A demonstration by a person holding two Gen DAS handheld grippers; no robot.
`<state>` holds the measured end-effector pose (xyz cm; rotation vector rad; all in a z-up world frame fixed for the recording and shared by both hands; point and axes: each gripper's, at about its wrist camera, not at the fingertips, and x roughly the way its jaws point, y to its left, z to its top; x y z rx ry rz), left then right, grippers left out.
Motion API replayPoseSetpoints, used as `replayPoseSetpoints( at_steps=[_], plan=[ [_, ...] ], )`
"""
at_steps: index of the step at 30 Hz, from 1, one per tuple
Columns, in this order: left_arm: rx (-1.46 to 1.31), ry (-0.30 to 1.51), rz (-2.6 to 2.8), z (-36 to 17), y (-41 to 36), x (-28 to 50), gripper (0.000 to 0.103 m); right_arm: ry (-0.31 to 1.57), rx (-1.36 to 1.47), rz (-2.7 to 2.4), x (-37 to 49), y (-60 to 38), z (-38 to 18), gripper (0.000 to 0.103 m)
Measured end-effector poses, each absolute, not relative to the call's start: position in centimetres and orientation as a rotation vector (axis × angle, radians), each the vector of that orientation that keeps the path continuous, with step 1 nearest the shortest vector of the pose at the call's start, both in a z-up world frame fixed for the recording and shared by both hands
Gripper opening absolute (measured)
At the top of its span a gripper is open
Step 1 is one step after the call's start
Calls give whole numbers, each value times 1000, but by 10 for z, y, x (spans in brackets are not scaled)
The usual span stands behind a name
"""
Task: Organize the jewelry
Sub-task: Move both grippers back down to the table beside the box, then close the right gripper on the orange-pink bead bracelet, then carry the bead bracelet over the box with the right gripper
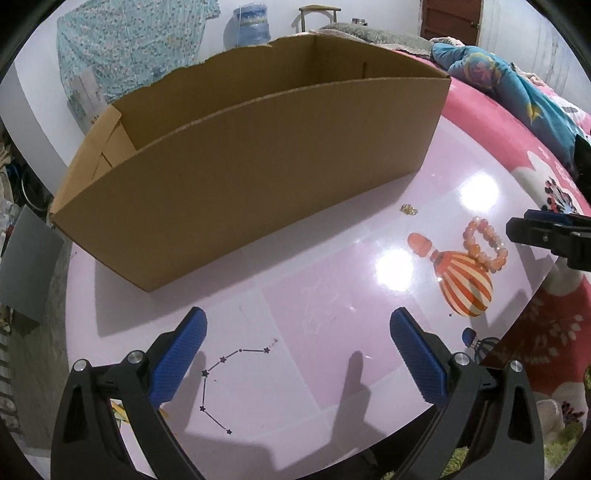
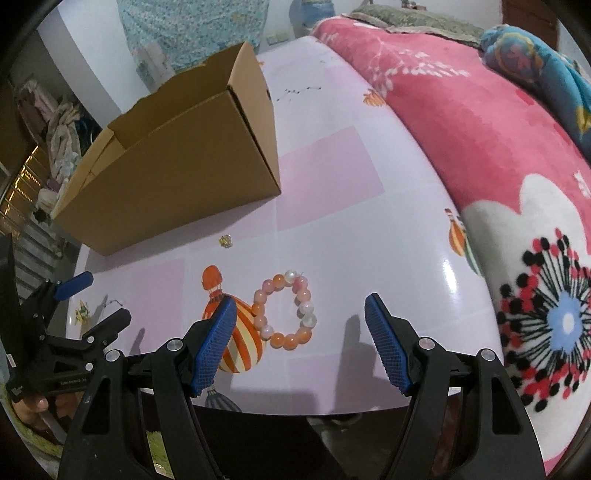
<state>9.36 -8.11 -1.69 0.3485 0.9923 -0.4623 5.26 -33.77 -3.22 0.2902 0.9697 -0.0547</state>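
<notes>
An orange and pink bead bracelet [image 2: 286, 311] lies flat on the pink table [image 2: 332, 177], just ahead of my open, empty right gripper [image 2: 300, 306]. It also shows in the left wrist view [image 1: 484, 244], far right. A small gold trinket [image 2: 225, 241] lies between the bracelet and the open cardboard box [image 2: 173, 166]; it also shows in the left wrist view [image 1: 409, 209]. My left gripper [image 1: 297, 320] is open and empty above the table, facing the box [image 1: 251, 173]. The right gripper [image 1: 550, 236] shows at the right edge there.
A bed with a pink flowered blanket [image 2: 498, 147] runs along the table's right side, with a blue pillow [image 1: 517, 81] on it. A water jug [image 1: 251, 24] and hanging cloth [image 1: 133, 48] stand behind the box. The left gripper [image 2: 79, 299] shows at the left.
</notes>
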Motion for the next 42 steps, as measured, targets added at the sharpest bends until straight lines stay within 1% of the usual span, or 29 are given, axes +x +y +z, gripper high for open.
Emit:
replayPoseSetpoints(
  at_steps=[12,14,15,17,18,20,22,25,26,28,30,32,33,35,37,39,41,42],
  plan=[
    [366,1018,-452,-26,-85,106,97,1009,208,-67,62,-327,-44,68],
    [370,1023,-451,-28,-87,109,98,1007,182,-69,63,-324,-44,65],
    [373,1024,-451,-29,-88,111,98,1008,165,-69,64,-322,-45,61],
    [379,1013,-453,-32,-90,113,97,1011,147,-65,66,-319,-46,57],
    [376,1001,-456,-32,-90,111,97,1011,141,-64,66,-318,-47,54],
    [343,966,-488,-31,-86,111,97,1013,122,-64,68,-316,-48,51],
    [290,925,-539,-28,-83,109,97,1011,104,-65,69,-314,-49,46],
    [242,877,-611,-24,-85,106,97,1005,75,-73,70,-312,-51,41],
    [233,857,-641,-23,-88,105,93,1003,64,-76,70,-311,-52,40],
    [230,826,-687,-19,-94,103,90,994,37,-87,70,-309,-53,34],
    [232,799,-741,-18,-104,99,84,984,21,-97,70,-309,-53,30],
    [236,785,-777,-16,-113,101,75,980,25,-99,69,-311,-52,27],
    [240,779,-799,-17,-119,100,73,978,28,-97,70,-312,-52,25],
    [255,774,-825,-19,-135,103,63,972,23,-100,71,-316,-51,19],
    [271,777,-837,-22,-146,105,56,966,15,-99,72,-318,-51,12],
    [284,784,-847,-26,-156,110,50,960,12,-97,73,-321,-50,8],
    [300,788,-843,-29,-165,113,43,954,19,-91,73,-324,-49,8],
    [308,792,-841,-31,-167,115,41,951,24,-88,73,-325,-49,8]
  ],
)
